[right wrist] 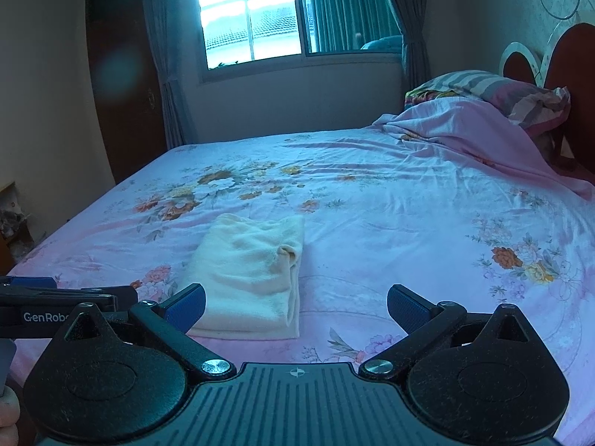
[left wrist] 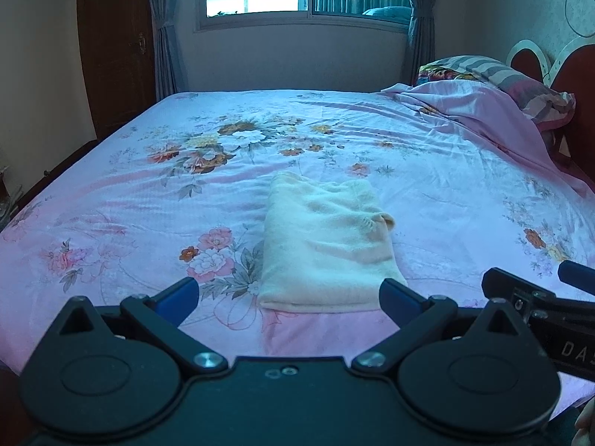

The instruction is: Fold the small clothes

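Left hand-held gripper: fingers spread wide apart, blue pads bare, nothing held, nothing touched. Poised low in the frame just short of the near edge of the folded cream garment, right pad overlapping the garment's near right corner in the picture; contact there not determinable.

Right hand-held gripper: fingers likewise wide apart, empty, left blue pad showing in front of the garment's near left edge; contact not determinable. Also seen at lower right of the left wrist view.

Garment: folded into a compact oblong, lying flat on the bed sheet, centre of the left wrist view, left of centre in the right wrist view. One bunched fold end visible on its right side. Resting on pink floral sheet, near the front edge of the bed.

Striped pillow and rumpled pink cover at upper right, well apart from the garment. Window at top centre, with curtains
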`<state>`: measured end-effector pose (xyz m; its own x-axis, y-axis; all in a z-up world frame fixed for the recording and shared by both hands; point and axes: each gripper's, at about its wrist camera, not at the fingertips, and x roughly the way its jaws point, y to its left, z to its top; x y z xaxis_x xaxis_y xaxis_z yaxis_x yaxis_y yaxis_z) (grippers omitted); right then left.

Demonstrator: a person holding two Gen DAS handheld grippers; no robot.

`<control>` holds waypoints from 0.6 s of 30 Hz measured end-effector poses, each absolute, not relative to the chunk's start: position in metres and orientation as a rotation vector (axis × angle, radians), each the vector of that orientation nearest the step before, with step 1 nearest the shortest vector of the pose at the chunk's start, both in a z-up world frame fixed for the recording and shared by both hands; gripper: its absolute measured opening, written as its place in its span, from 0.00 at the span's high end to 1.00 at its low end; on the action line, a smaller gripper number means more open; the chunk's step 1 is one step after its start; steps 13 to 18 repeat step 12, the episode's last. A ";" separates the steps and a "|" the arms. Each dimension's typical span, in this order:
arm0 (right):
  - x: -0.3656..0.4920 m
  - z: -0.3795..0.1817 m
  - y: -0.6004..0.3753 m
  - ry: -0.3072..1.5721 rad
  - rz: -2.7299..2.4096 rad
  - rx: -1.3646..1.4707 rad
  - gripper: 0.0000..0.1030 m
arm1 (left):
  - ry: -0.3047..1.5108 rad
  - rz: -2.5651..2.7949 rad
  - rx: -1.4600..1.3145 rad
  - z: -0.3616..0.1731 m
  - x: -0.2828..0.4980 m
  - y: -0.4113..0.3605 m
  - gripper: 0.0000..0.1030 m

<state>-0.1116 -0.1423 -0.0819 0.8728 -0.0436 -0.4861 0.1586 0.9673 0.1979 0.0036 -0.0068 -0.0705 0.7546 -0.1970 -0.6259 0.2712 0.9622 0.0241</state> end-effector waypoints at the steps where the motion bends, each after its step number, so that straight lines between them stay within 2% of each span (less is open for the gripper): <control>1: -0.109 -0.083 -0.142 0.502 -0.106 0.234 0.00 | 0.677 -0.259 0.114 -0.072 0.006 -0.008 0.01; 12: -0.070 -0.088 -0.145 0.529 -0.112 0.235 0.00 | 0.689 -0.278 0.059 -0.073 0.054 -0.006 0.01; 18: -0.070 -0.088 -0.145 0.529 -0.112 0.235 0.00 | 0.689 -0.278 0.059 -0.073 0.054 -0.006 0.01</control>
